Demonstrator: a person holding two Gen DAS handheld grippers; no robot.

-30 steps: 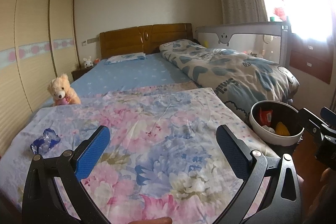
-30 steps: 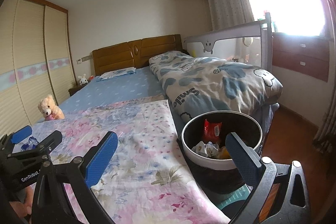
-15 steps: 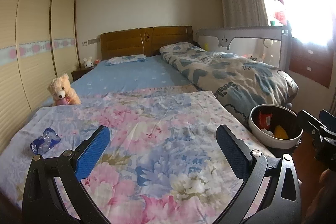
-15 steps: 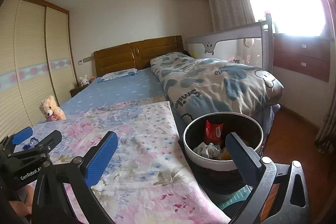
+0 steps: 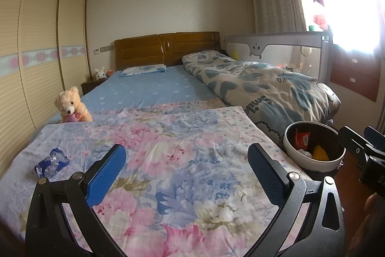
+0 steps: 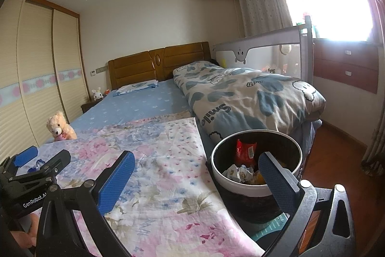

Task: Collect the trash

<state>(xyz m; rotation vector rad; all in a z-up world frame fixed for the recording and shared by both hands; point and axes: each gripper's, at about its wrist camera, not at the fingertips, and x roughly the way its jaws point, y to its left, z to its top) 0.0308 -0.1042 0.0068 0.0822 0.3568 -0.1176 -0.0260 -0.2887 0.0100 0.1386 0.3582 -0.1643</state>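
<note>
A crumpled blue-and-clear plastic wrapper [image 5: 51, 161] lies on the floral sheet [image 5: 182, 160] near the bed's left edge, ahead of and to the left of the left gripper [image 5: 187, 166]. It is twisted and creased, its blue print broken by shiny transparent folds, with white lettering too small to read. The left gripper hangs over the sheet with its two blue-padded fingers spread wide and nothing between them. In the right wrist view only a sliver of the wrapper [image 6: 36, 166] shows between the left gripper's fingers.

The right gripper [image 6: 196, 178] is likewise spread wide and empty, its left finger over the sheet and its right finger in front of the trash bin [image 6: 240, 186]. The bin is round, dark inside with a white rim, and stands beside the bed at its right side. Inside it are a red snack packet [image 6: 245, 151], some crumpled white paper [image 6: 237, 172] and something yellow [image 5: 320, 153].

A cream teddy bear [image 5: 71, 108] holding something pink sits at the far left edge of the sheet, well apart from the wrapper. A rolled quilt with blue heart shapes [image 5: 259, 86] lies along the right side of the bed.
</note>
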